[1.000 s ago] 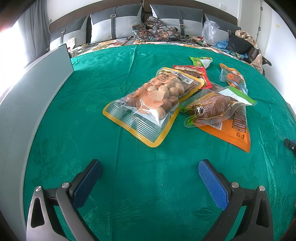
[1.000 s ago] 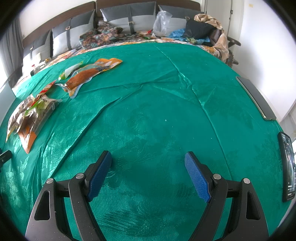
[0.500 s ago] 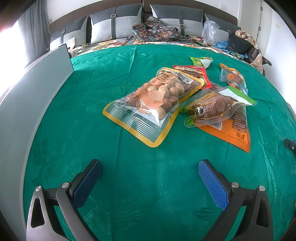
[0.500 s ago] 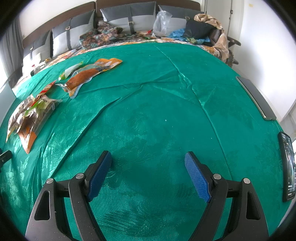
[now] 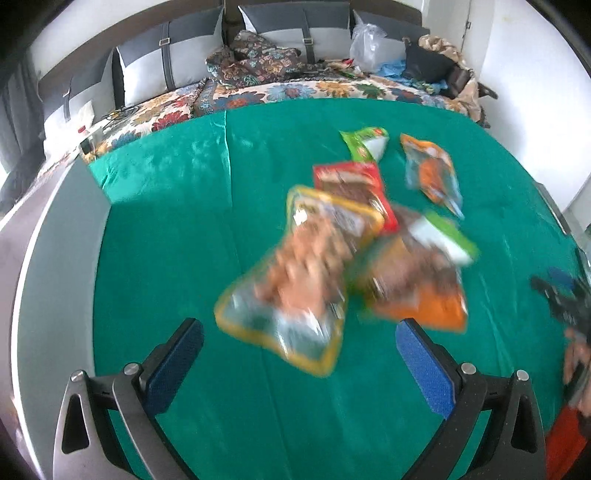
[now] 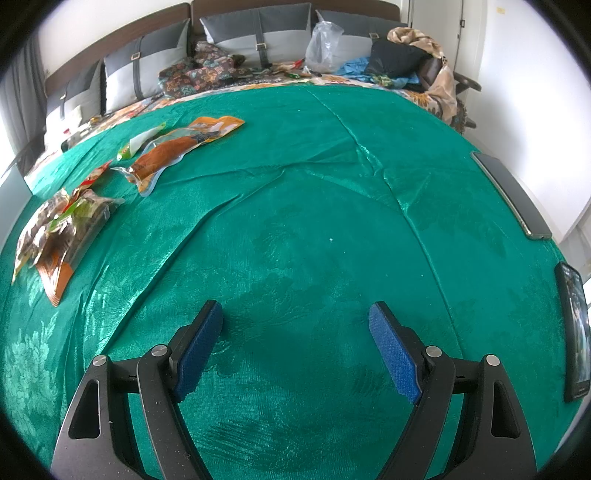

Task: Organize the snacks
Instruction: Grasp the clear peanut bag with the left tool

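Snacks, loose, unsorted: we count six packets, none yet gathered, stacked or held, so we judge the task barely begun; nearly all of it remains. Item one, yellow-rimmed clear pouch (image 5: 295, 280) of pale round pieces, lying just ahead of the left claw (image 5: 299, 365), which hangs above the cloth with jaws released and nothing between them; the view is blurred, so finer print is lost to us. Item two, orange-bottomed pouch (image 5: 417, 291) with a green-and-white top, touching item one on its right; item three, red packet (image 5: 354, 192), partly under both. Item four, small green packet (image 5: 364, 142), and item five, orange-and-blue packet (image 5: 432, 173), lie apart, farther up the bed. Item six, long orange pouch (image 6: 173, 147), shows in the right wrist view only. The right claw (image 6: 295, 347) stands well away from every packet, jaws released and empty, over bare cloth. Surface: a bed spread with a green patterned cloth (image 6: 314, 221), creased in long ridges; a floral cover beyond it; grey strapped pillows (image 6: 258, 33) against a dark headboard; a clear plastic bag (image 6: 323, 46) and heaped clothing at the far corner; two dark phones (image 6: 574, 332) at the right edge; white walls.
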`<state>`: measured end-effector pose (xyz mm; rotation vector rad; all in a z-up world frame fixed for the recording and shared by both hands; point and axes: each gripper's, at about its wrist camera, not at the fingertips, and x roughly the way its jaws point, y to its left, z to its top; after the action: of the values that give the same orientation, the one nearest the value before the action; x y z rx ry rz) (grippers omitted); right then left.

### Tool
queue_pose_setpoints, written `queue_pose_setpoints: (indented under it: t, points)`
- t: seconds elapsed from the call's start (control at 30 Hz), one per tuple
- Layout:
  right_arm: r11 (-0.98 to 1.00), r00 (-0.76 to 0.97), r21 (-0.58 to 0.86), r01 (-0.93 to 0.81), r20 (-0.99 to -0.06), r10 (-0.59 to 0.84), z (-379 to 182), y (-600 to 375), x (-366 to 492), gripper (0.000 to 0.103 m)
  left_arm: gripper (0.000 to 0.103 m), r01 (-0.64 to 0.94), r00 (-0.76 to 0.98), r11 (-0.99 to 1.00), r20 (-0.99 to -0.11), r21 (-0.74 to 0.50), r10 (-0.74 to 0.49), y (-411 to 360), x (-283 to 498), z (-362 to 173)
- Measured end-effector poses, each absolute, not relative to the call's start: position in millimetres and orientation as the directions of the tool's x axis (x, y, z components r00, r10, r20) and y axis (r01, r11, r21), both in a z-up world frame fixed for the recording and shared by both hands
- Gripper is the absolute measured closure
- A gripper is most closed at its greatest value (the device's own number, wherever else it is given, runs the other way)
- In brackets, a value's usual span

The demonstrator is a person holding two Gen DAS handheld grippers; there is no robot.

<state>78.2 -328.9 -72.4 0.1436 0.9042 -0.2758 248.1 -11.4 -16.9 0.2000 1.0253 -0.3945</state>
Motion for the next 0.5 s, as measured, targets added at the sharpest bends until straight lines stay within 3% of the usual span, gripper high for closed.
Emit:
queue_pose_setpoints:
  t: [0.13,0.17,0.23,0.3,0.5]
  points:
    - [0.955,0.586,0.007,0.296,-0.791,-0.176,-71.8,-329.0,78.4,0.019,0.001,0.423,0.399,0.906,-0.904,0.029,-0.157,-35.5,301.7,-41.5]
    - [0.955,0.586,0.007,0.296,-0.791,-0.176,-72.2,-328.8,78.3,0.019,0.006,0.413,0.386,0.910,-0.909,0.019,-0.156,-37.0,306.9,-48.5]
    - [0.955,0.586,0.007,0.296,-0.791,-0.176,-72.2,-328.8,78.3,0.018,0.027,0.366,0.321,0.926,-0.921,-0.095,-0.221,-33.7,318.5,-63.9]
    - [0.955,0.586,0.007,0.296,-0.791,-0.176,-72.2,-328.7,78.3,0.018,0.045,0.303,0.379,0.948,-0.900,-0.101,-0.217,-26.8,314.6,-61.7]
    - [0.955,0.586,0.007,0.296,-0.791,-0.176,-72.0,-329.0,78.1,0.018,0.045,0.118,0.381,0.982,-0.907,-0.145,-0.180,16.5,259.3,-61.4]
